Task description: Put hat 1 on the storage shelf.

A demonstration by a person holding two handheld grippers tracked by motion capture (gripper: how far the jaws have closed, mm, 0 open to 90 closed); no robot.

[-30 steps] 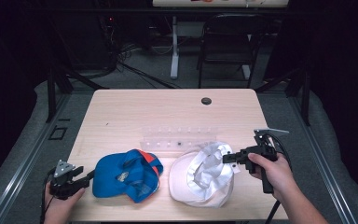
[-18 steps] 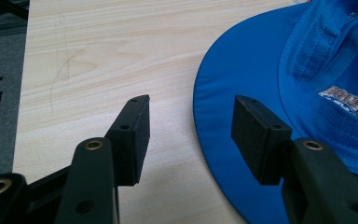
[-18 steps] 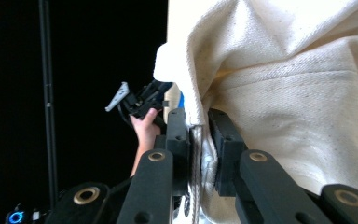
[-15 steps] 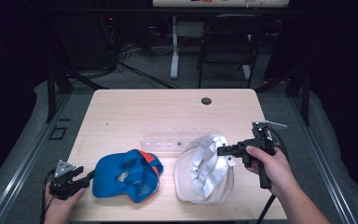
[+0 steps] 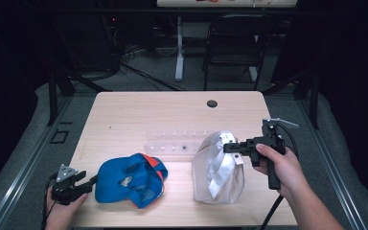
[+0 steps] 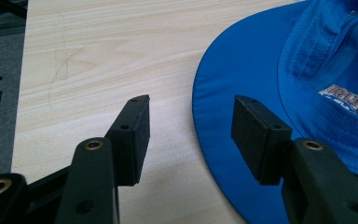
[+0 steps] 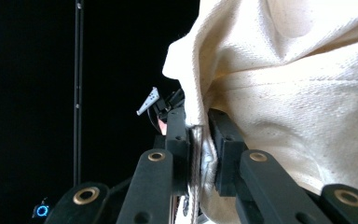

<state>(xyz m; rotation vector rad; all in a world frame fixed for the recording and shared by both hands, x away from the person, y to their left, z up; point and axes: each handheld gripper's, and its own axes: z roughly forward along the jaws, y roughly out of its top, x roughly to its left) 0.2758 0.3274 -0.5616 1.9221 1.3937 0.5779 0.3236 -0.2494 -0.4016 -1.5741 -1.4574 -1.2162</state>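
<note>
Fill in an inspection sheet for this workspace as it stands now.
Surface: pale wood table with a dark round hole near its far edge.
Job's things: white hat lifted by its edge; blue hat lying flat.
Clutter: clear plastic tray mid-table.
Grippers: right claw clamped on the white hat; left claw open beside the blue hat's brim.
Cables: one trails from each claw.
Surroundings: dark room, chair behind the table.

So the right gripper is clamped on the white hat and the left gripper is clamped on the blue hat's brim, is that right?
Not quite. The right gripper is clamped on the white hat, but the left gripper is open: the left gripper view shows its jaws apart at the edge of the blue hat's brim, not closed on it.
</note>
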